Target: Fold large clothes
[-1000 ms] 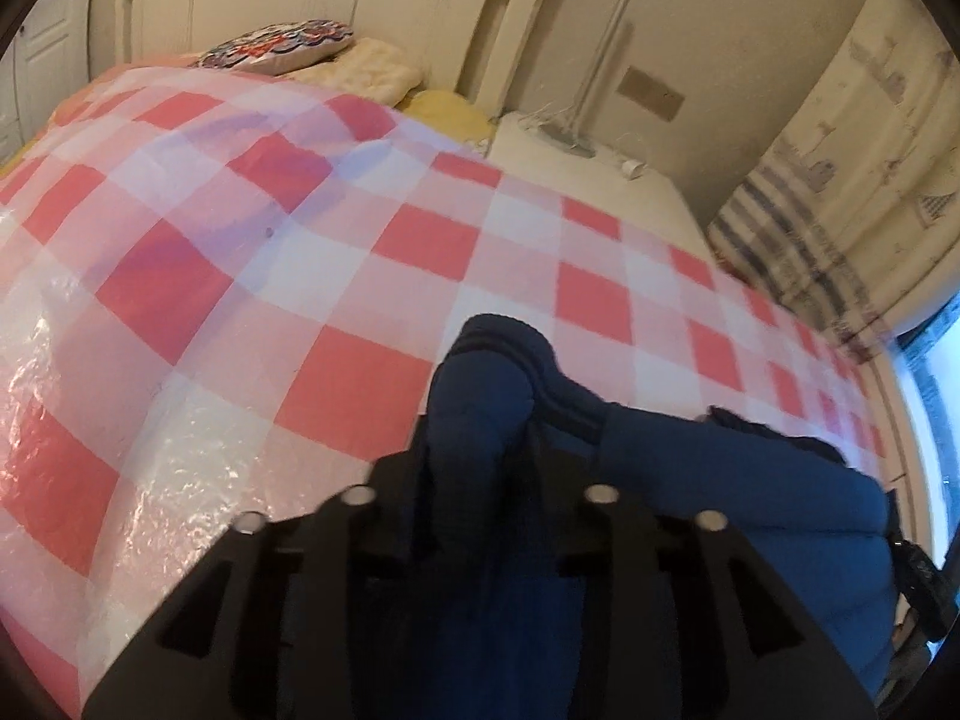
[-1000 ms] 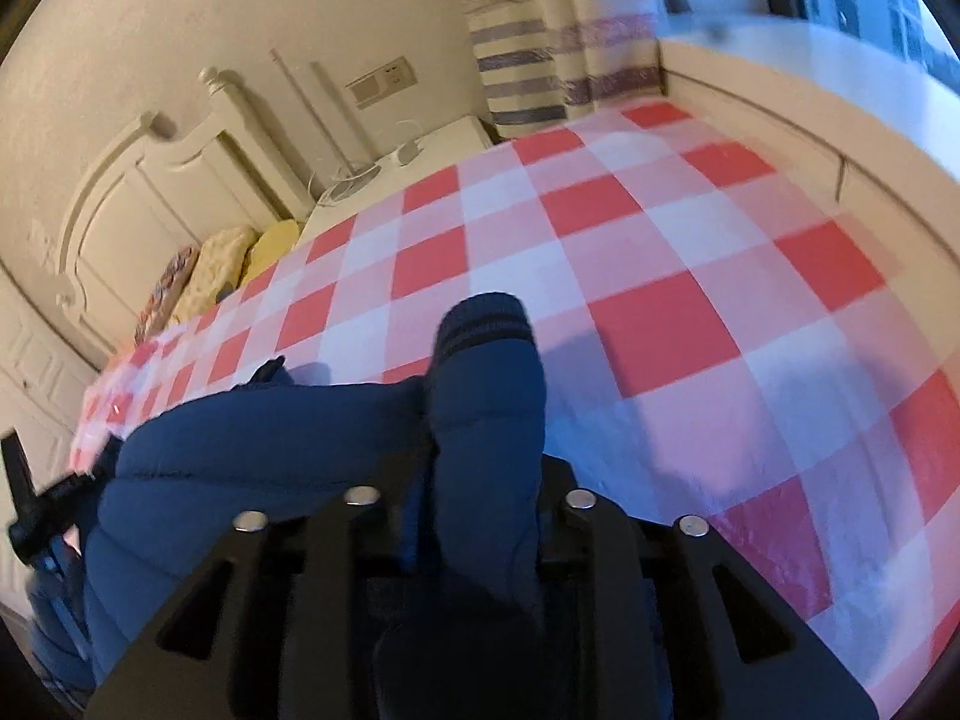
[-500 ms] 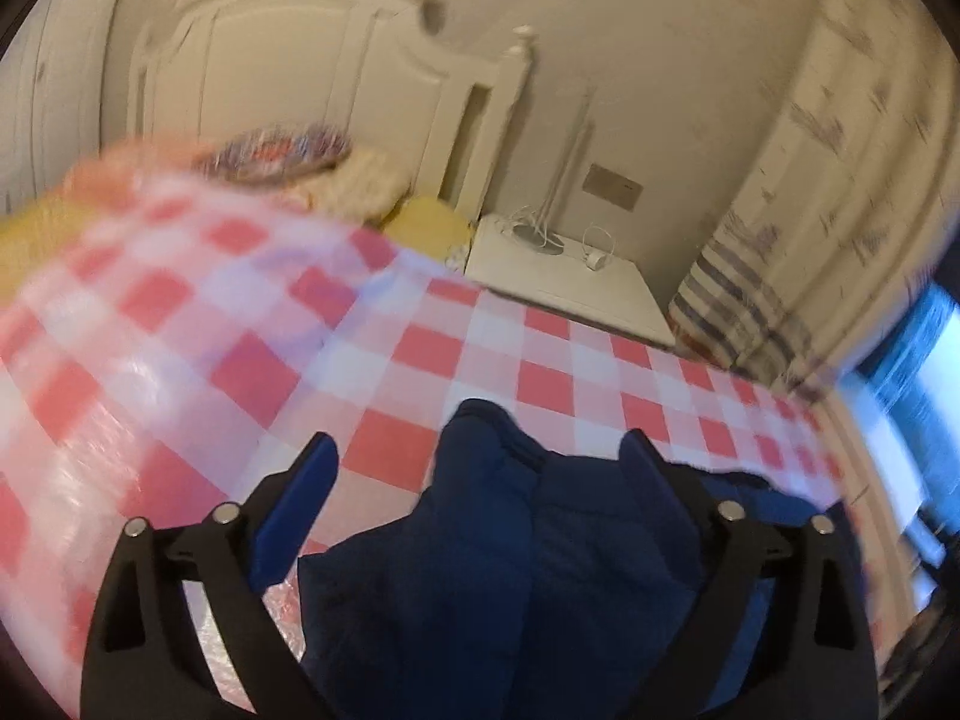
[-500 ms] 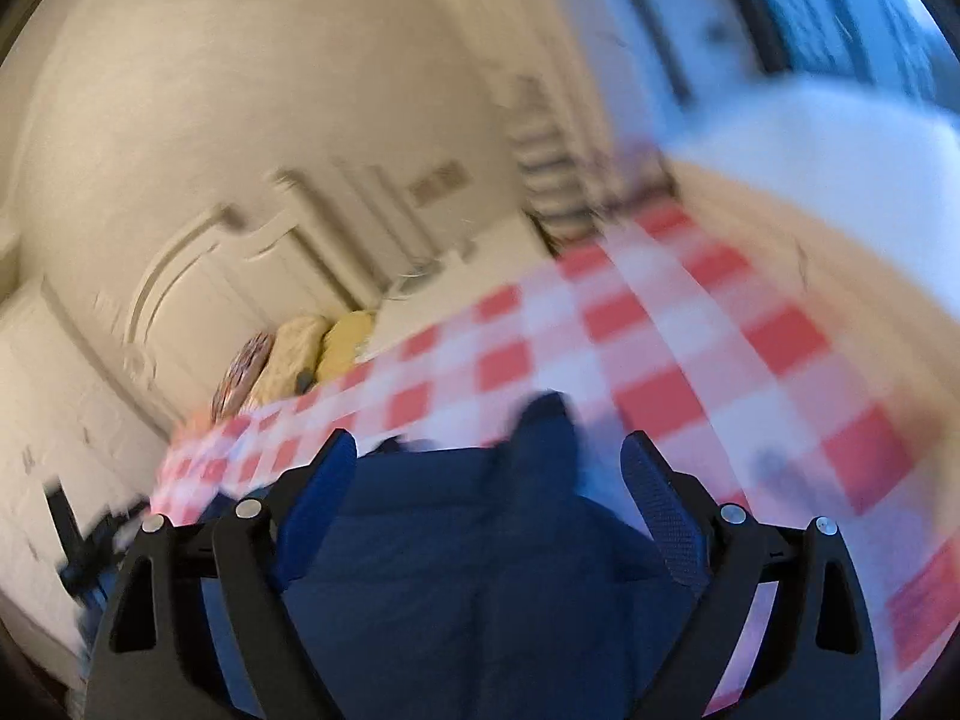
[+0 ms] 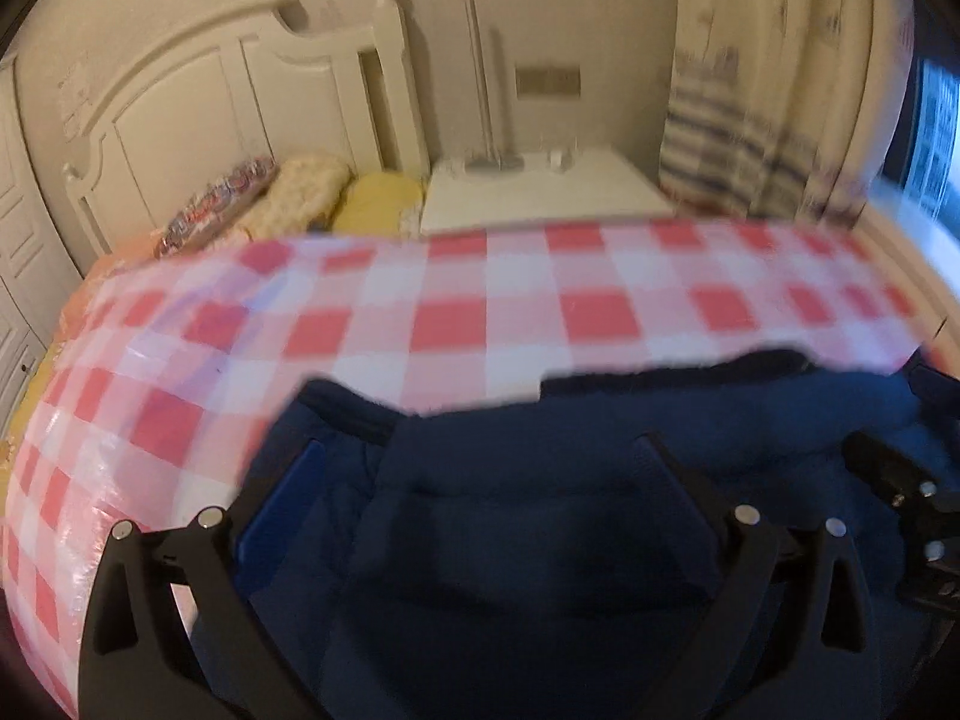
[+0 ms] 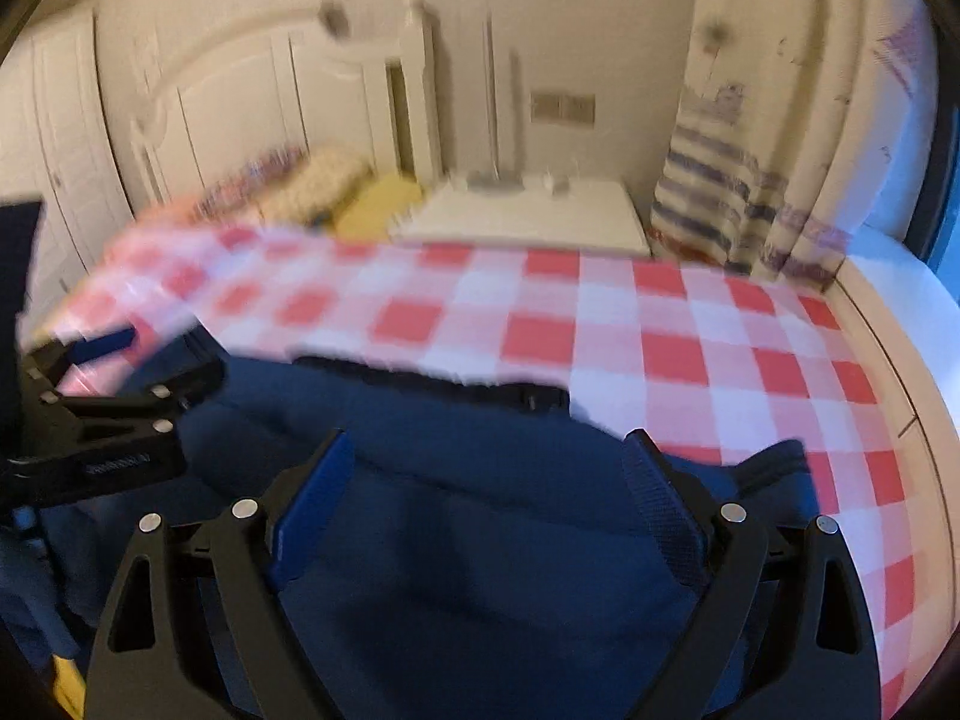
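A dark blue padded jacket point(image 5: 540, 510) lies flat on the red and white checked cover point(image 5: 450, 312) of a bed. Its ribbed sleeve cuffs lie folded over the body. My left gripper point(image 5: 480, 456) is open above the jacket's left part, holding nothing. My right gripper point(image 6: 486, 456) is open above the jacket point(image 6: 480, 528), holding nothing. The right gripper shows at the right edge of the left wrist view point(image 5: 900, 498), and the left gripper at the left edge of the right wrist view point(image 6: 114, 402). Both views are blurred by motion.
A white headboard point(image 5: 228, 96) with several pillows point(image 5: 300, 198) stands at the far end of the bed. A white bedside table point(image 5: 540, 192) and striped curtains point(image 5: 738, 138) are beyond. A white sill point(image 6: 888, 300) runs along the bed's right side.
Both grippers were shut on the jacket's sleeve cuffs a second ago. They have opened, let the sleeves drop onto the jacket, and pulled back and up, tilting toward the headboard.
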Tool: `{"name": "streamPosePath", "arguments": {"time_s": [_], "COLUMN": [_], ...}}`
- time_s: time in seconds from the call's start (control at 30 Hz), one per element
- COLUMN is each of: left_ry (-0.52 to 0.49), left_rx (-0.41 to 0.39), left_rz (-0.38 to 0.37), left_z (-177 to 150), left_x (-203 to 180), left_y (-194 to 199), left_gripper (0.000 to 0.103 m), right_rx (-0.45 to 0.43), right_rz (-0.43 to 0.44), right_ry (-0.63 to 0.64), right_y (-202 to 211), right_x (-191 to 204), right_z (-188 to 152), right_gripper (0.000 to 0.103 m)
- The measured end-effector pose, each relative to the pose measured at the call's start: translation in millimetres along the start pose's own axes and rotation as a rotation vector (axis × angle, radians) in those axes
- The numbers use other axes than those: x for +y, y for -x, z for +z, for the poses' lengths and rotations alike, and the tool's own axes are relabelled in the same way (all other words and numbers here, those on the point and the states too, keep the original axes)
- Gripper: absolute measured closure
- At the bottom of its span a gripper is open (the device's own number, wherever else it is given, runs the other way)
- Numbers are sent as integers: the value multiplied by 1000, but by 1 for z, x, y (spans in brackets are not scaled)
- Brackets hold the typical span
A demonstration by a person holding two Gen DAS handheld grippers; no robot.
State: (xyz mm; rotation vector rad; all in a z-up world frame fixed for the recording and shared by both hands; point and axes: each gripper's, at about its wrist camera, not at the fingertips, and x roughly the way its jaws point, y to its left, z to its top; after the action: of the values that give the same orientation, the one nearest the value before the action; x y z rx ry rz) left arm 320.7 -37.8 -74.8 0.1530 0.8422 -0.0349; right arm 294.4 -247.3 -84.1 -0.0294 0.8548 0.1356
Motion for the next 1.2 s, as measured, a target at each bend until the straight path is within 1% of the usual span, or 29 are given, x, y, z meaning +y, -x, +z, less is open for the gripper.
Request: {"name": "streamPosePath", "arguments": {"time_s": [0.03,0.07,0.1,0.2,0.37,0.83,1.1,1.2], "left_ry": [-2,0,0,-8,-4,-5,-4,-2], "left_rx": [38,76,89,84,78,59,61,74], "left_rz": [-8,-18,-18,-8,-14,-14,-17,-27], "left_z": [-4,-8,-10,-15,-19,-22,-21,-20], "left_x": [0,-1,0,-1,-1,-3,-2,-1], "left_y": [-11,-22,-27,-34,-39,-40,-40,-40], "left_gripper": [2,2,2,2,2,2,2,2], "right_rx": [53,86,101,114,117,99,94,104], "right_rz": [6,11,3,-20,-16,-23,-13,-8], "right_ry": [-11,-15,-8,22,15,17,8,11], "right_y": [-15,-25,-30,-37,-42,-43,-43,-44], "right_x": [-2,-2,0,5,5,7,6,5], "right_z": [-5,-8,-10,-12,-16,-16,-15,-13], "right_gripper": [12,11,11,7,5,4,4,4]}}
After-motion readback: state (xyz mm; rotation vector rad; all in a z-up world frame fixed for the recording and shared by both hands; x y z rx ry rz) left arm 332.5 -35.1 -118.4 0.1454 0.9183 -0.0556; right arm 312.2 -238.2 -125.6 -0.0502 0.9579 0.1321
